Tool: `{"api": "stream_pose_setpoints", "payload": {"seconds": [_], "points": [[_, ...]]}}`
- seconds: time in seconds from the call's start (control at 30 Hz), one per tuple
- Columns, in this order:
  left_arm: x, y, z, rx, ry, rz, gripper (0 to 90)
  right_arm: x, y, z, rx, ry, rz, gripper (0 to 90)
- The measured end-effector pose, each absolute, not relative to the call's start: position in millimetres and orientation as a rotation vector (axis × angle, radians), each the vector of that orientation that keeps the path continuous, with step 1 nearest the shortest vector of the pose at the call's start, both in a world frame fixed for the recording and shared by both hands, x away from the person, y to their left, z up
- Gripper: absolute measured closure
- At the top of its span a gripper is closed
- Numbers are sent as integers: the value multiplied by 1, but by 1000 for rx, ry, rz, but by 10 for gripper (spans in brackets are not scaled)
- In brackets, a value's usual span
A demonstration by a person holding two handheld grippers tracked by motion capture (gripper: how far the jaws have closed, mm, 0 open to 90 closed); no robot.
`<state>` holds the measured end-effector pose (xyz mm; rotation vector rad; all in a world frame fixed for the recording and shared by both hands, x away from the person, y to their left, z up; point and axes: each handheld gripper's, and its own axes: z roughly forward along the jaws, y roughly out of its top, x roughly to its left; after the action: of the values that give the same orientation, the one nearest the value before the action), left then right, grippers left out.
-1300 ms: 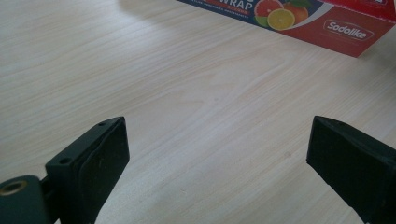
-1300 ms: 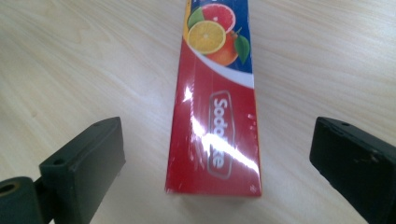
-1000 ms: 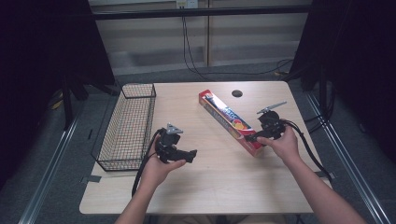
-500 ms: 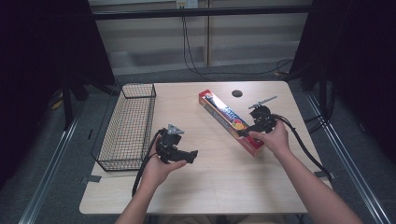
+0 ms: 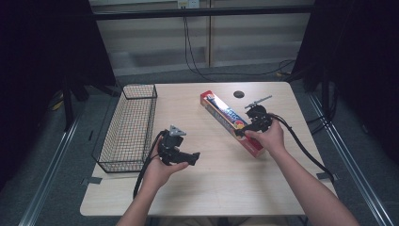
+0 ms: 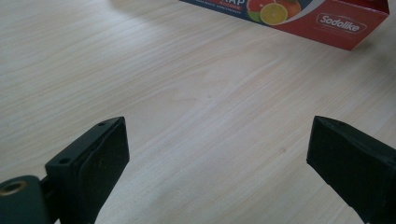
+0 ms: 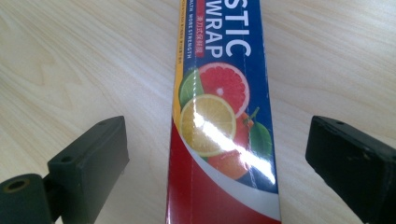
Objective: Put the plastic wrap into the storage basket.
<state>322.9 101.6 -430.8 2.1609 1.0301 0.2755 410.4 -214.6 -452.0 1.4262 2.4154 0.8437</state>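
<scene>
1. Right gripper hangs over the near end of the plastic wrap box, jaws spread wide either side of it, gripping nothing.
2. Risk: the box top is glossy (glare shows on it), so a close could slip or crush the thin carton.
3. The box lies diagonal on the table, right of centre; grabbed so near one end, it'd prob sag or swing.
4. Left gripper is wide open & empty over bare wood, pointing twd the box.
5. Wire basket sits at the table's left edge, well apart.
</scene>
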Motion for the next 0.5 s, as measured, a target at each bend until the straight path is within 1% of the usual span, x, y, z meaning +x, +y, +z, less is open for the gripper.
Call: {"api": "stream_pose_setpoints", "payload": {"seconds": [0.07,0.4,0.5], "points": [[323,103,-430,2186,1015,277,56,412,-213,-455,1433,2415,829,56],[324,103,-431,2183,1014,276,57,416,-210,-458,1427,2426,829,84],[323,102,-432,2165,1029,276,57,415,-208,-459,1428,2429,818,118]]}}
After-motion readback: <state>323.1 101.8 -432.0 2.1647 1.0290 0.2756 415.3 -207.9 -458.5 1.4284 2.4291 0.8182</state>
